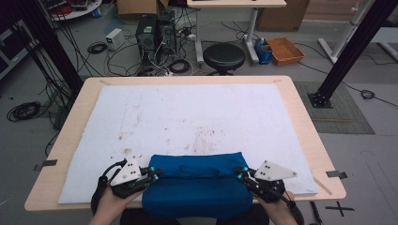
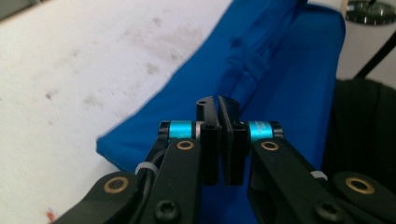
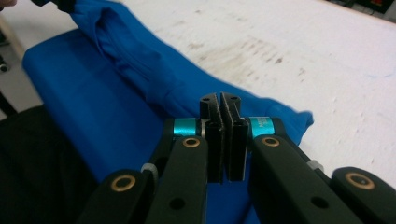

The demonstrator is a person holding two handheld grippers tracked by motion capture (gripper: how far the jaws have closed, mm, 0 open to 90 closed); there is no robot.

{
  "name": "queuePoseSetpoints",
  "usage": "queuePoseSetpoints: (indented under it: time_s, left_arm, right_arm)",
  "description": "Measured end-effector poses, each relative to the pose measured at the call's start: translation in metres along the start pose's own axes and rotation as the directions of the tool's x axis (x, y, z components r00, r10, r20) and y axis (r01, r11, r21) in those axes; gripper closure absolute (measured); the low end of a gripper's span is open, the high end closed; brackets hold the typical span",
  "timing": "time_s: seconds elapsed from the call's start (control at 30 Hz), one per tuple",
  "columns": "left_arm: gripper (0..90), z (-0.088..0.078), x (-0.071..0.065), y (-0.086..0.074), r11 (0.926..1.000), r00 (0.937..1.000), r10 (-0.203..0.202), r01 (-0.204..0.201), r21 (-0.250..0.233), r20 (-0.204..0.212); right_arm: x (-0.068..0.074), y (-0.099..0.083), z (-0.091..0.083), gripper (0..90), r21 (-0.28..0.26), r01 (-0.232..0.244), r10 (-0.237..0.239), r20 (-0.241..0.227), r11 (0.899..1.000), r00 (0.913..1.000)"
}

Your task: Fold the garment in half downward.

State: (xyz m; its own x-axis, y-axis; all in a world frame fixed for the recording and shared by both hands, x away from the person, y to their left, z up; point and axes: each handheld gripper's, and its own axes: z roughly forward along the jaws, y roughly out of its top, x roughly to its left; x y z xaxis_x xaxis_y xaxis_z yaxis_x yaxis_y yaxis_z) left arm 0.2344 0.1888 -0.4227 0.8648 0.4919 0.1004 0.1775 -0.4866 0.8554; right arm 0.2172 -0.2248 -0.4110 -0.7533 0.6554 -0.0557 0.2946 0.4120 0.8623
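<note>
I see the blue cloth [image 1: 197, 185] folded at the near edge of the worktop [image 1: 65, 154], lying on the stained white mat [image 1: 187, 117] and hanging over the front. My left claw [image 1: 156, 175] sits at the cloth's left end and my right claw [image 1: 240, 174] at its right end, each right against the fabric. In both gripper views the jaws are pressed together, pad to pad; I cannot tell whether any fabric is pinched between them. The cloth spreads beyond the tips.
</note>
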Motion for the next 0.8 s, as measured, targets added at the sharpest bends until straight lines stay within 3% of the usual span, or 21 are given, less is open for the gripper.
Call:
queuePoseSetpoints:
  time_s: [0.13, 0.33, 0.4, 0.47, 0.6, 0.7, 0.8]
  left_arm:
    - [87.0, 0.003, -0.012, -0.005, 0.9995, 0.9990, 0.014, -0.015, 0.028, 0.042]
    - [86.2, 0.003, -0.023, -0.009, 0.9966, 0.9961, 0.037, -0.043, 0.070, 0.080]
    - [85.2, 0.002, -0.025, -0.011, 0.9943, 0.9956, 0.055, -0.061, 0.087, 0.076]
    - [83.3, 0.001, -0.025, -0.013, 0.9947, 0.9956, 0.048, -0.055, 0.087, 0.080]
    - [75.2, -0.003, -0.025, -0.015, 0.9955, 0.9971, 0.041, -0.046, 0.083, 0.064]
    - [66.8, -0.006, -0.014, -0.011, 0.9990, 0.9998, -0.010, 0.009, 0.043, 0.016]
    - [59.8, -0.005, -0.001, -0.004, 0.9982, 0.9975, -0.059, 0.059, 0.005, -0.038]
  right_arm:
    - [0.005, -0.006, -0.003, 88.8, 0.053, 0.016, -0.014, -0.035, 0.998, 0.9993]
    - [0.007, -0.013, -0.007, 87.1, 0.075, 0.043, -0.040, -0.037, 0.996, 0.9985]
    - [0.008, -0.014, -0.008, 85.6, 0.085, 0.047, -0.043, -0.041, 0.995, 0.9982]
    - [0.009, -0.016, -0.011, 83.3, 0.091, 0.047, -0.044, -0.043, 0.995, 0.9981]
    - [0.010, -0.017, -0.016, 79.7, 0.086, 0.054, -0.051, -0.040, 0.995, 0.9979]
    - [0.001, -0.013, -0.018, 76.0, 0.056, 0.017, -0.017, 0.003, 0.998, 0.9998]
    - [-0.014, -0.007, -0.015, 74.2, 0.021, -0.034, 0.033, 0.043, 0.999, 0.9985]
